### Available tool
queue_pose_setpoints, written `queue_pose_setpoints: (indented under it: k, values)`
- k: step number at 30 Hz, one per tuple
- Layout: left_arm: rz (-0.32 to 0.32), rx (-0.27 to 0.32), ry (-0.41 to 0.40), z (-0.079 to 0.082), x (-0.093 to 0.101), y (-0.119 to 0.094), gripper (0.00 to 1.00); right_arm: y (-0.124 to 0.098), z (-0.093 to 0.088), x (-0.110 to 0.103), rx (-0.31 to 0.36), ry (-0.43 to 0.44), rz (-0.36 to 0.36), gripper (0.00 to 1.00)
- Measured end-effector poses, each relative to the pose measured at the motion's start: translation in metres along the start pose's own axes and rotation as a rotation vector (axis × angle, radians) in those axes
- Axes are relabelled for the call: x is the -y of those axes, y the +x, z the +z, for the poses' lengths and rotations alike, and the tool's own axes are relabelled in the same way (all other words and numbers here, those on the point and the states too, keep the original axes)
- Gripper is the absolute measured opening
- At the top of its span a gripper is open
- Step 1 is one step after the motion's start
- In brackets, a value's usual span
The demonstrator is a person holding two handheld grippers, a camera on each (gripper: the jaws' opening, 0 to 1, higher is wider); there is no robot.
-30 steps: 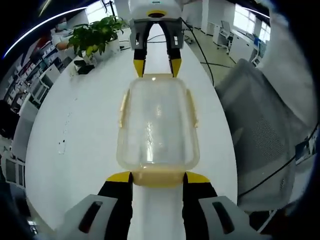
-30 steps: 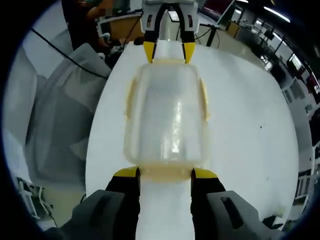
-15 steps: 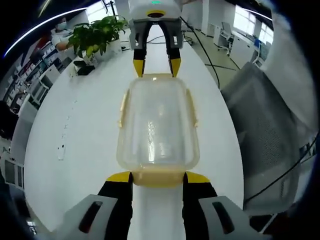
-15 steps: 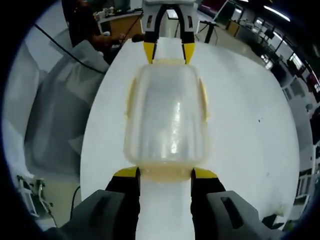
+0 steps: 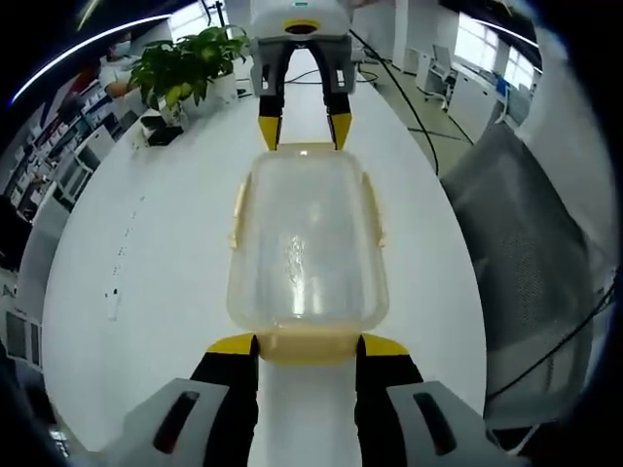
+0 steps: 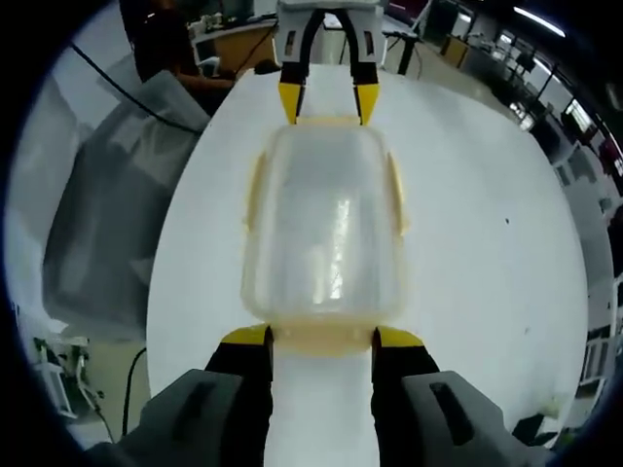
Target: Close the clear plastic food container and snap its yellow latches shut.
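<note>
Holding as before, the left tongs point(image 5: 307, 347) and right tongs point(image 6: 321, 338) have not shifted on the container point(image 5: 307, 243); only the backdrop has slid. White bench point(image 5: 146, 263) lies bare on both sides of it, a potted plant point(image 5: 185, 63) beyond. Each tongs' jaws stand apart, bracketing a yellow end latch point(image 5: 307, 345) at opposite ends; whether they actually pinch it, I cannot tell.

container point(image 5: 308, 248) on table point(image 5: 156, 272), left gripper point(image 5: 308, 348) at one end, right gripper point(image 6: 322, 341) at opposite end, plant point(image 5: 185, 66) beyond
</note>
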State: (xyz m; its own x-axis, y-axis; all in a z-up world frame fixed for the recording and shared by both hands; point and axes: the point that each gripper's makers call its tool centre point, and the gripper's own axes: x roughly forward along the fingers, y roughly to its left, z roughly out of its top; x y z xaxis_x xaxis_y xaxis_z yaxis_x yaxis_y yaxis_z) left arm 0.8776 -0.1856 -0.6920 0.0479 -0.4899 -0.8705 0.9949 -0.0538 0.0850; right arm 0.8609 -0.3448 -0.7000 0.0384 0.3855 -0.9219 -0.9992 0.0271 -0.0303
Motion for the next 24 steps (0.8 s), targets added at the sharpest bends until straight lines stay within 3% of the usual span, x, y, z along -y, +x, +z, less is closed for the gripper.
queue_pose_setpoints:
  k: [24]
  values:
    - [0.000, -0.012, 0.000, 0.001, 0.000, 0.020, 0.33, 0.011, -0.017, 0.003, -0.015, -0.001, 0.011, 0.36]
